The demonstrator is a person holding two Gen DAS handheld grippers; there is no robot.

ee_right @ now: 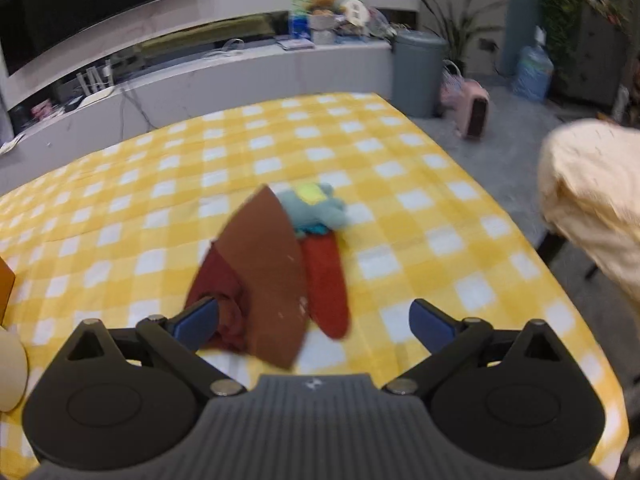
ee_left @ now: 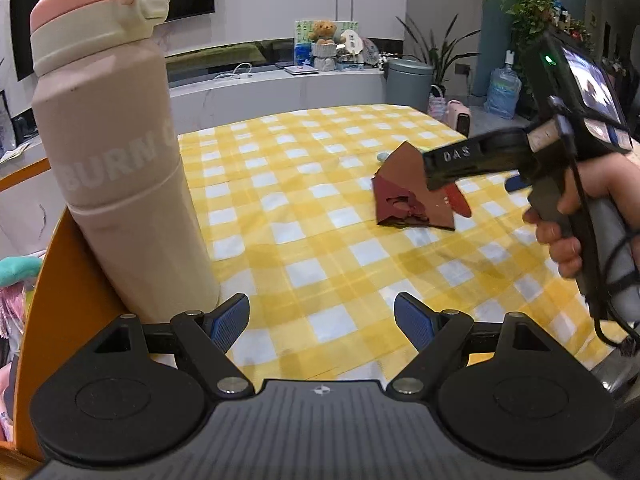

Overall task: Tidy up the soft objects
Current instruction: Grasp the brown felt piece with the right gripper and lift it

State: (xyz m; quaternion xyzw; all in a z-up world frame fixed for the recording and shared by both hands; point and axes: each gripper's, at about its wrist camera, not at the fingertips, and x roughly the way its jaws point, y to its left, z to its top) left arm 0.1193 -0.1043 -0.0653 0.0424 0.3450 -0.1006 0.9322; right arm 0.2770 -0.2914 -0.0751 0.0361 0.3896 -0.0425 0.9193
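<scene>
Right gripper jaws stand wide apart with nothing between them, poised low over a brown cloth that lies on the yellow-checked table. That cloth is peaked like a tent, with a darker maroon fold under its left side, touching the left finger, and a red felt strip lying flat against its right edge. Just beyond sits a small teal plush with a yellow patch, touching the pile's far end. All of this looks light and limp; it will likely sag and slide on the tablecloth rather than lift as one piece, so a pinch on the raised ridge of the brown cloth seems surest, where a fold gives the pads something to bite. In the left wrist view the left gripper is also spread and empty, hanging near the table's front edge, well apart from the cloth. A tall pink bottle stands just beside its left finger, against an orange board.
</scene>
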